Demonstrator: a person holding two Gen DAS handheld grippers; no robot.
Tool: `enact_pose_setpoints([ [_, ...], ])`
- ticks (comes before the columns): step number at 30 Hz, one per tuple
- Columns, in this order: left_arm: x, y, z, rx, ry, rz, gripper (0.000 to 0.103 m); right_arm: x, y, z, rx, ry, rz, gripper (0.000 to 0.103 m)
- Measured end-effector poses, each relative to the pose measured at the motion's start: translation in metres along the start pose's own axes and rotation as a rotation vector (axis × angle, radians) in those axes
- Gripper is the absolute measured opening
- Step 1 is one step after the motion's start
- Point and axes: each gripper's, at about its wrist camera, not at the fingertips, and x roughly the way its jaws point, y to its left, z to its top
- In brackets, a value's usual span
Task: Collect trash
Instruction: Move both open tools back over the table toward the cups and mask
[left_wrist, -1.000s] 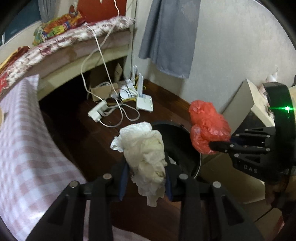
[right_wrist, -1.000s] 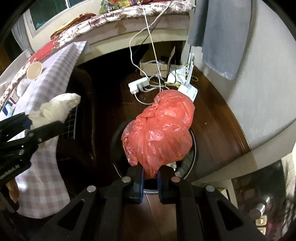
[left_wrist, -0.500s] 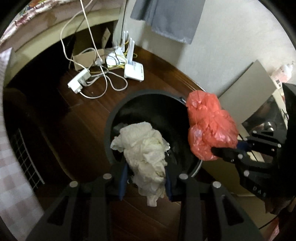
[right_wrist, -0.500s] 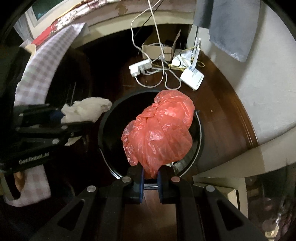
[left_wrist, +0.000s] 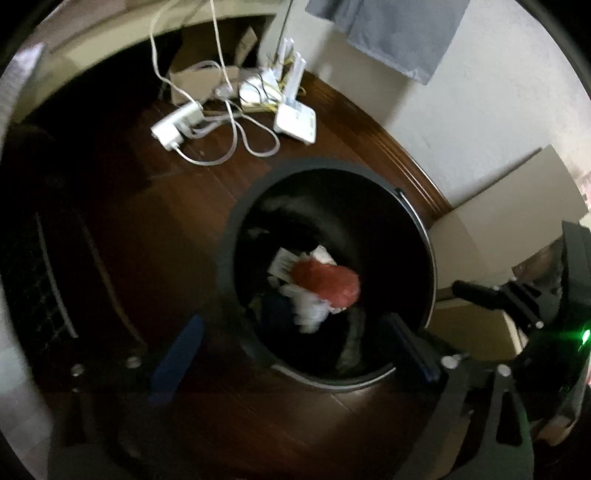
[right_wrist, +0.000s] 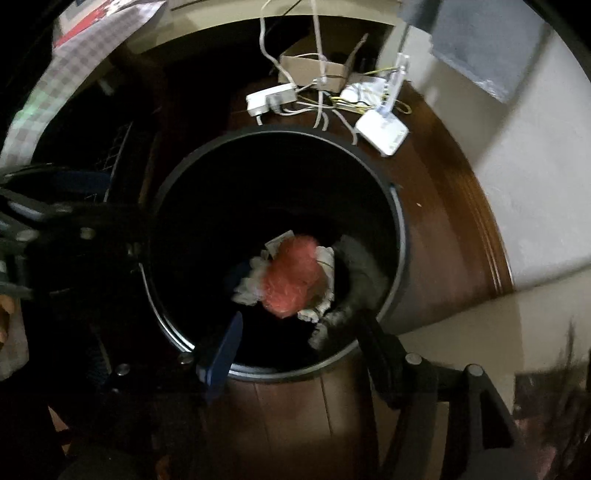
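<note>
The black bin (left_wrist: 236, 258) stood on the dark wooden floor (left_wrist: 140, 206) close to the wall, mouth up, and both grippers were held right over it, which I took to be the whole reason for their position: anything let go there would fall inside. That looked to be what had happened. The red plastic bag (left_wrist: 327, 282) lay at the bottom of the bin, on top of the other rubbish, with the crumpled white paper (left_wrist: 310, 314) just beside and partly under it, both a little blurred.

The left gripper (left_wrist: 295, 343) pointed steeply down into the opening, its fingers (left_wrist: 177, 354) having just spread wide, nothing between them. The right gripper (right_wrist: 299, 347) was tipped down much the same from the other side of the rim; its fingers (right_wrist: 221, 350) had just parted too and gripped nothing.

Beyond the bin, a power strip (left_wrist: 173, 125) and white router (left_wrist: 295, 120) sat in tangled cables, untouched.
</note>
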Motion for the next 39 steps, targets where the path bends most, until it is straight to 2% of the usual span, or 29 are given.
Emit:
enact_pose_setpoints([
  [3,-0.019,-0.006,-0.007,0.044,-0.054,0.055,0.100,-0.013,-0.006,-0.002,0.077,-0.009,0.015,0.087],
  [9,-0.060,-0.002,-0.012,0.060,-0.157,0.101,0.100,-0.046,-0.010,0.007,0.186,-0.070,0.003,0.100],
  [15,-0.085,0.012,-0.004,0.047,-0.226,0.121,0.101,-0.072,0.001,0.022,0.191,-0.129,-0.015,0.103],
  [26,-0.127,0.043,-0.008,-0.002,-0.305,0.158,0.101,-0.124,0.028,0.043,0.172,-0.223,0.028,0.103],
  [32,-0.160,0.066,-0.021,-0.046,-0.381,0.226,0.101,-0.155,0.064,0.064,0.104,-0.288,0.066,0.103],
  [39,-0.188,0.106,-0.040,-0.121,-0.428,0.293,0.100,-0.184,0.114,0.081,-0.003,-0.363,0.093,0.103],
])
